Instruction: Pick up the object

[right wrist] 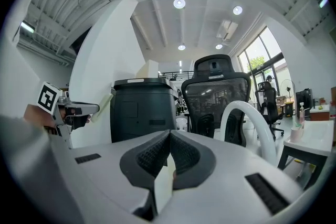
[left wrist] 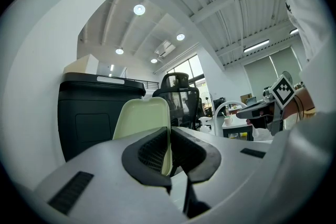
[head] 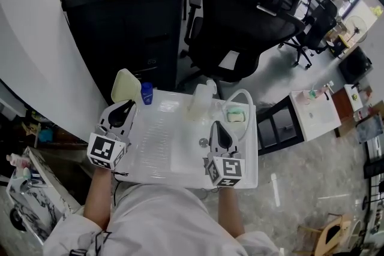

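A pale yellow-green lid-like piece (head: pixel 125 84) stands on edge at the far left of the white table (head: pixel 159 147). My left gripper (head: pixel 123 107) is shut on its lower edge. In the left gripper view the piece (left wrist: pixel 143 119) rises between the black pads, and the gripper (left wrist: pixel 169 131) is clamped on it. My right gripper (head: pixel 218 125) hovers over the table's right part, jaws together. In the right gripper view its pads (right wrist: pixel 152 157) meet at the tips (right wrist: pixel 169 136), with only a pale sliver showing lower down. The left gripper (right wrist: pixel 73 110) and its piece show at the left there.
A small blue bottle (head: pixel 147 93), a clear bottle (head: pixel 204 96) and a white handled basket (head: pixel 240 96) holding a green block (head: pixel 236 115) stand at the table's far side. A small round knob (head: pixel 203 142) lies by the right gripper. A black cabinet (head: pixel 126 9) and office chair (head: pixel 246 21) stand beyond.
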Available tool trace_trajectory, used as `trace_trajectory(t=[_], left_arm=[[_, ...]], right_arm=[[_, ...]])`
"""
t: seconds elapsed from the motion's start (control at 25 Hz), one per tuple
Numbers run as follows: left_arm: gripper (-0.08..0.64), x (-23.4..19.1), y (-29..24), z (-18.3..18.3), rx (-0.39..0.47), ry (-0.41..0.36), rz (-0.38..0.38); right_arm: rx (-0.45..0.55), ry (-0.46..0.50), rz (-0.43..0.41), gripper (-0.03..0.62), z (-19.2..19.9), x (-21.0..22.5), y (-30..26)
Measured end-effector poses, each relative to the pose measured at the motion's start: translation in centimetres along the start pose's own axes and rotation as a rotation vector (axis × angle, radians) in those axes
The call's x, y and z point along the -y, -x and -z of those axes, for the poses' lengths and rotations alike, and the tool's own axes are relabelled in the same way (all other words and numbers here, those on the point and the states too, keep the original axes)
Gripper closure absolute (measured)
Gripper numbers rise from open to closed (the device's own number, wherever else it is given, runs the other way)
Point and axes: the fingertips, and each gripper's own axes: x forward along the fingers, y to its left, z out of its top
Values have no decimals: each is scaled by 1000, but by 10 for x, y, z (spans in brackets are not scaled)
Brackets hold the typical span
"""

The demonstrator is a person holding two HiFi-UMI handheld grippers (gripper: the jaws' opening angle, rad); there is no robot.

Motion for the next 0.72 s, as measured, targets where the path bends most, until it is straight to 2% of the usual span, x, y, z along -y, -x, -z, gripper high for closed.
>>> trace_trajectory(t=[0.72], left_arm=[[523,-12,4,2,-13,-26,-24]], right_arm=[[7,-10,9,588,-4,6,-8]])
